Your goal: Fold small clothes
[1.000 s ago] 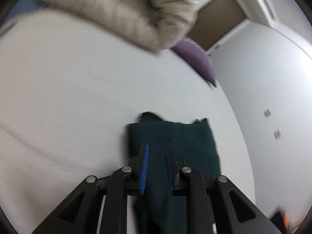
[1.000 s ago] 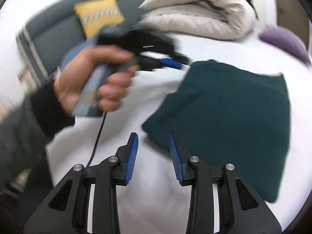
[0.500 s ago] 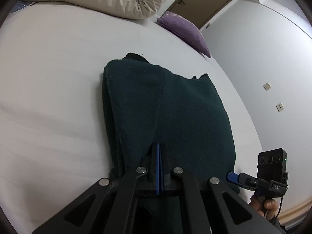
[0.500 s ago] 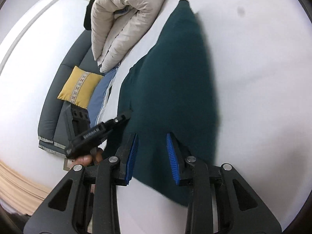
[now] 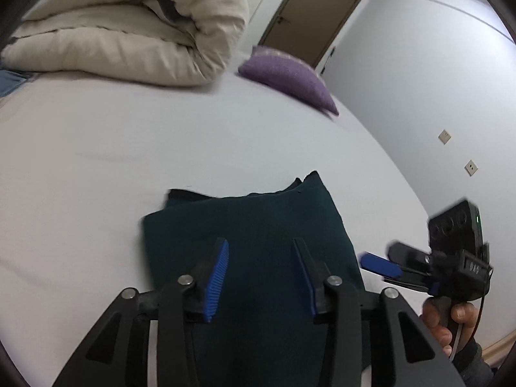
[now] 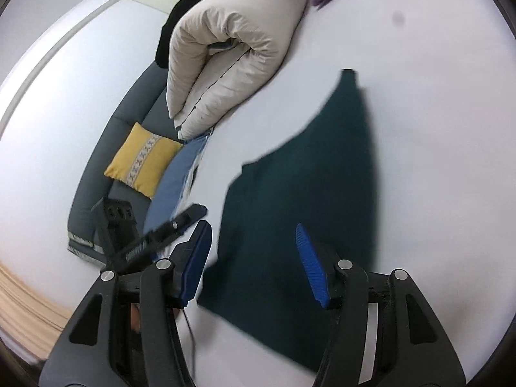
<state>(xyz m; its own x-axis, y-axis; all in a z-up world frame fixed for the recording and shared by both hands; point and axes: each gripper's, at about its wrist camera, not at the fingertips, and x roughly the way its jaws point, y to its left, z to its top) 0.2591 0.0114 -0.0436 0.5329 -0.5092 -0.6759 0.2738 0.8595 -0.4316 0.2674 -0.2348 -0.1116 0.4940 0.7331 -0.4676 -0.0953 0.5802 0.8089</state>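
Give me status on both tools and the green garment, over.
Left tool open, empty, above dark green garment. Right tool open, empty, over its near edge. Garment folded on white bed. Nothing in the way.

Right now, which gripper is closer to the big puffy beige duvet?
Left, most likely. The left gripper is over the folded dark green cloth, facing the duvet; the right gripper is beside it, further from the duvet.

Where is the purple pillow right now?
In the left wrist view the purple pillow lies at the far end of the white bed, just right of the rolled beige duvet and in front of the brown door.
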